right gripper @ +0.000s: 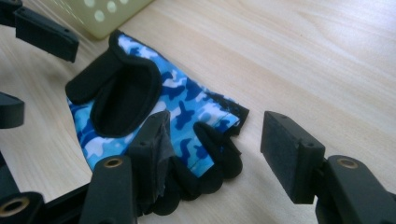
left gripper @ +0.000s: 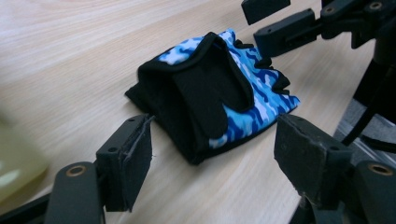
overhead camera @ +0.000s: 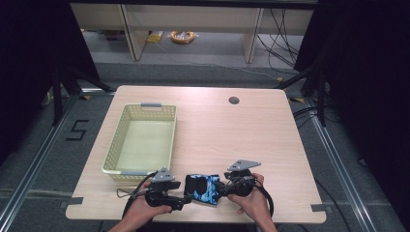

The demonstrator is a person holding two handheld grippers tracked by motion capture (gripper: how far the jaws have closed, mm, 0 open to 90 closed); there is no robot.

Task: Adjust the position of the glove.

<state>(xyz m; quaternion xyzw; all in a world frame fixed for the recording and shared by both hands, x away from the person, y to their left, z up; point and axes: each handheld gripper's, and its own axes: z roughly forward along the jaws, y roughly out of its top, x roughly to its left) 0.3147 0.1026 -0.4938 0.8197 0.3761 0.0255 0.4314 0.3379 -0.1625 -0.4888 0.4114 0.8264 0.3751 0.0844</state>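
A fingerless glove [overhead camera: 204, 189] in blue camouflage with black trim lies flat on the wooden table [overhead camera: 232, 135] near its front edge. My left gripper [overhead camera: 186, 198] comes at it from the left and my right gripper [overhead camera: 220, 189] from the right. In the left gripper view the glove [left gripper: 219, 93] shows its black cuff end between the spread jaws of the left gripper [left gripper: 217, 161], whose pads stand apart from it. The right gripper [right gripper: 219, 149] is open around the finger end of the glove [right gripper: 154, 102]; its right pad is clear of the cloth.
A pale yellow-green perforated basket [overhead camera: 111, 154] stands at the left of the table, close behind my left hand, its corner in the right gripper view [right gripper: 112, 14]. A round cable hole [overhead camera: 234, 100] sits at the far edge. The table's front edge is just below both hands.
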